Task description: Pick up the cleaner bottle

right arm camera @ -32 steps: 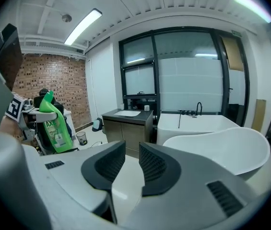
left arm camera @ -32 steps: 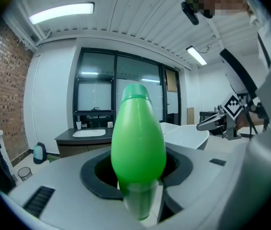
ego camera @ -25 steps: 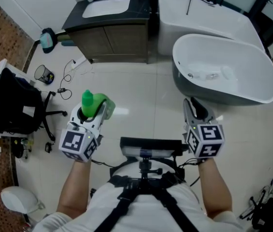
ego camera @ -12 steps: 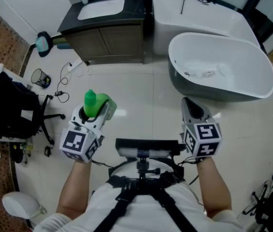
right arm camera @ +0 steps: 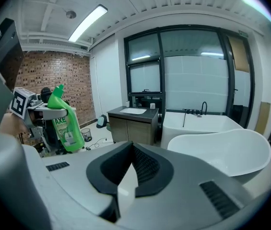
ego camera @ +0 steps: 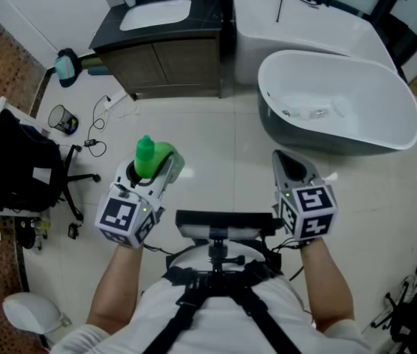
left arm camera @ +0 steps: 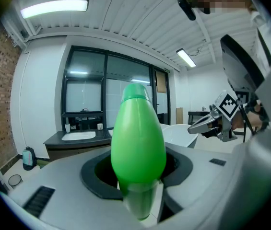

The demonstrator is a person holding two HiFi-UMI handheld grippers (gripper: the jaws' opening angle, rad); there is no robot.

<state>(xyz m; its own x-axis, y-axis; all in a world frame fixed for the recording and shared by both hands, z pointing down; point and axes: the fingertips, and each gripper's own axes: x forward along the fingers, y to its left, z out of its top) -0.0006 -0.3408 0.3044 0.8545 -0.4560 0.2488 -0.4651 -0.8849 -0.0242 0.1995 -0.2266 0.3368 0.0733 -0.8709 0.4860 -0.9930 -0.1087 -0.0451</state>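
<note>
A green cleaner bottle [ego camera: 151, 158] with a slanted neck stands upright in my left gripper [ego camera: 158, 171], held above the pale floor. The left gripper view is filled by the bottle [left arm camera: 137, 143], which sits between the jaws with both pressing on its lower body. In the right gripper view the bottle [right arm camera: 64, 123] hangs at the left, label toward me. My right gripper [ego camera: 291, 169] hovers near the bathtub. Its jaws have just been closing and now meet, with nothing between them [right arm camera: 124, 188].
A white freestanding bathtub [ego camera: 341, 102] stands ahead on the right. A dark vanity with a sink [ego camera: 160, 43] is at the back. At the left are a black chair with a bag [ego camera: 16, 168], a wire bin [ego camera: 65, 115] and cables [ego camera: 101, 127] on the floor.
The right gripper's jaws went from spread apart to closed, empty. The left gripper still holds the bottle and has shifted slightly to the right.
</note>
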